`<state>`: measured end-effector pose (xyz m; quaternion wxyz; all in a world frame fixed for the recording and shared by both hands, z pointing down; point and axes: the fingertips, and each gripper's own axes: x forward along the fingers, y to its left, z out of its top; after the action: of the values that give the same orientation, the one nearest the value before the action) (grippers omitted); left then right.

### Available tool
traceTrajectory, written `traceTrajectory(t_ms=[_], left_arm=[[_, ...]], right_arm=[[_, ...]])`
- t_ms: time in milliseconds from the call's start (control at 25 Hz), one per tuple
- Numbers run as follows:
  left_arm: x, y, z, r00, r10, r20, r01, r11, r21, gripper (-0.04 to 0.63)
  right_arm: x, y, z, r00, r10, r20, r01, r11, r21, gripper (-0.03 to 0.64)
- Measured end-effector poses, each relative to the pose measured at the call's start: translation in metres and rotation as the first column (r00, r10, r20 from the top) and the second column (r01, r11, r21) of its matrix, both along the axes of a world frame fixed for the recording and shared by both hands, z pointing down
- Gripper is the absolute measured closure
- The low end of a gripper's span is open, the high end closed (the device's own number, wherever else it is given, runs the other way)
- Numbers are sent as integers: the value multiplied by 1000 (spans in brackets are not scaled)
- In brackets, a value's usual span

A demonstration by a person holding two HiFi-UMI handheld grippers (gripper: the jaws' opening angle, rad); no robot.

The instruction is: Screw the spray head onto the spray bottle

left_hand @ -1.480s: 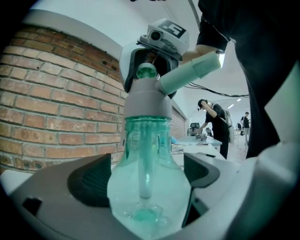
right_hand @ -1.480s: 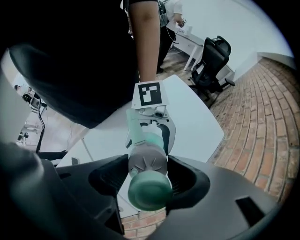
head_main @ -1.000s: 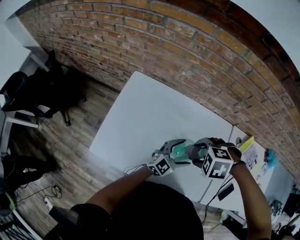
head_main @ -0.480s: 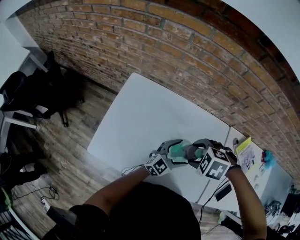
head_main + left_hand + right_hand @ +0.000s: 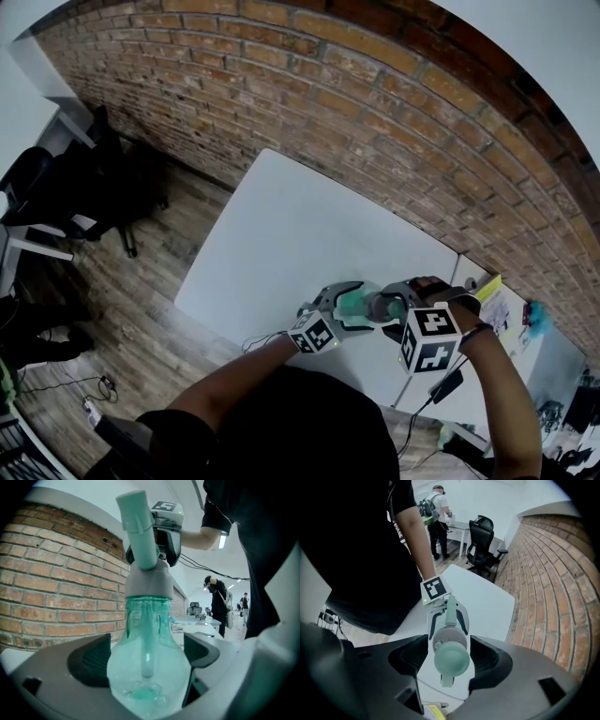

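Observation:
My left gripper (image 5: 345,306) points level and is shut on the belly of a clear teal spray bottle (image 5: 147,667), holding it upright just over the near edge of the white table (image 5: 309,225). The bottle's sides lie against both pads (image 5: 89,660). A pale green spray head (image 5: 140,527) with a grey collar sits on the bottle's neck. My right gripper (image 5: 394,302) comes straight down over it. From above, the spray head (image 5: 451,657) fills the gap between the right pads (image 5: 487,660), and the left gripper (image 5: 446,620) shows below it.
A brick wall (image 5: 375,103) runs along the table's far side. A second table (image 5: 525,347) with papers adjoins at the right. Office chairs (image 5: 56,187) stand on the wooden floor at the left, where cables (image 5: 94,394) lie. People (image 5: 438,508) stand by desks in the background.
My right gripper has rolled about the spray head, so its marker cube shows a different turn. The left gripper and the bottle have stayed where they were.

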<state>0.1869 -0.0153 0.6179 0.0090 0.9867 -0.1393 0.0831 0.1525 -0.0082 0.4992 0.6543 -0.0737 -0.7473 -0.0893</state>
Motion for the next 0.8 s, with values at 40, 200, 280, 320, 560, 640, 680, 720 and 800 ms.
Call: traceTrajectory(t_ms=[40, 200, 280, 320, 560, 640, 680, 720, 800], left_arm=[[0, 0, 0, 1000, 1, 1, -1, 1000, -1, 115], [0, 0, 1, 1000, 6, 4, -6, 1000, -2, 115], [0, 0, 1, 1000, 4, 2, -4, 1000, -3, 115], [1, 0, 1, 1000, 2, 0, -2, 1000, -3, 115], [0, -1, 1, 1000, -5, -4, 5, 1000, -3, 115], [0, 0, 1, 1000, -6, -5, 6, 1000, -5, 115], [0, 0, 2, 1000, -6, -6, 6, 1000, -5, 115], [-1, 0, 2, 1000, -6, -6, 6, 1000, -5, 115], [-1, -1, 1, 1000, -7, -6, 7, 1000, -4, 115]], right_arm=[[1, 2, 3, 999, -36, -26, 36, 999, 6, 354], [3, 0, 14, 977, -185, -104, 192, 980, 61, 356], [4, -2, 20, 954, -269, -133, 282, 955, 90, 356], [4, -1, 22, 942, -304, -146, 319, 943, 92, 356], [0, -4, 26, 994, -65, -89, 69, 997, 42, 354], [-2, -5, 25, 994, 104, -35, -104, 995, 1, 354], [-2, -6, 24, 983, 183, -10, -183, 983, -16, 354], [-3, -8, 23, 967, 254, 13, -254, 967, -28, 353], [-3, -12, 22, 928, 370, 51, -368, 929, -47, 351]])
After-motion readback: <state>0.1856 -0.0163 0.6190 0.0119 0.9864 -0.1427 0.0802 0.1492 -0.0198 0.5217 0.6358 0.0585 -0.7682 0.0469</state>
